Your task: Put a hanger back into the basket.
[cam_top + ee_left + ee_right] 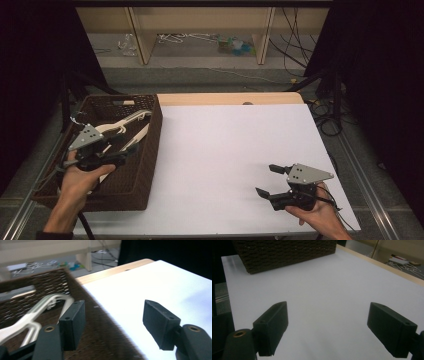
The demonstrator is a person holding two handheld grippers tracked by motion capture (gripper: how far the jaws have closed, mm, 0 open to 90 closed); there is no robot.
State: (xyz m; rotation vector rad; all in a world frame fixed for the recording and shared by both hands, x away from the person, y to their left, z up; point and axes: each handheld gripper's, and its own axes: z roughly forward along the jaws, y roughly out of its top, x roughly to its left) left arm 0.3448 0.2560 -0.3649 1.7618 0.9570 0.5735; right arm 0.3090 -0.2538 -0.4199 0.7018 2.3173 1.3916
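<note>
White sheeting covers the counter (225, 165) beneath both my tools. Nearest me, at the counter's near right corner, my right hand (320, 212) holds the right gripper (266, 180) low over the bare surface, its jaws spread wide with nothing between them; the right gripper view shows the two black pads (272, 323) apart above plain white. At the near left, my left hand (80, 180) carries the left gripper (132, 142) over the dark woven basket (150, 165), which sits along the counter's left edge and overhangs it. Its jaws stand wide and empty, angled across the basket's right wall toward the counter's middle; in the left gripper view one pad (73, 323) hangs over the wicker and the other over the white sheet. Inside the basket lie the pale wooden hangers (127, 122), stacked loosely with their arms running toward the far right corner of the basket; they rest just beyond and beside my left jaws, not touched by them. A metal hook (77, 119) shows by the basket's left wall. Farther off, a strip of bare wood (230, 98) marks the counter's far edge. Beyond it, on the floor under a light wooden frame (137, 35), sit scattered white hangers (182, 37) and cables (295, 45).
</note>
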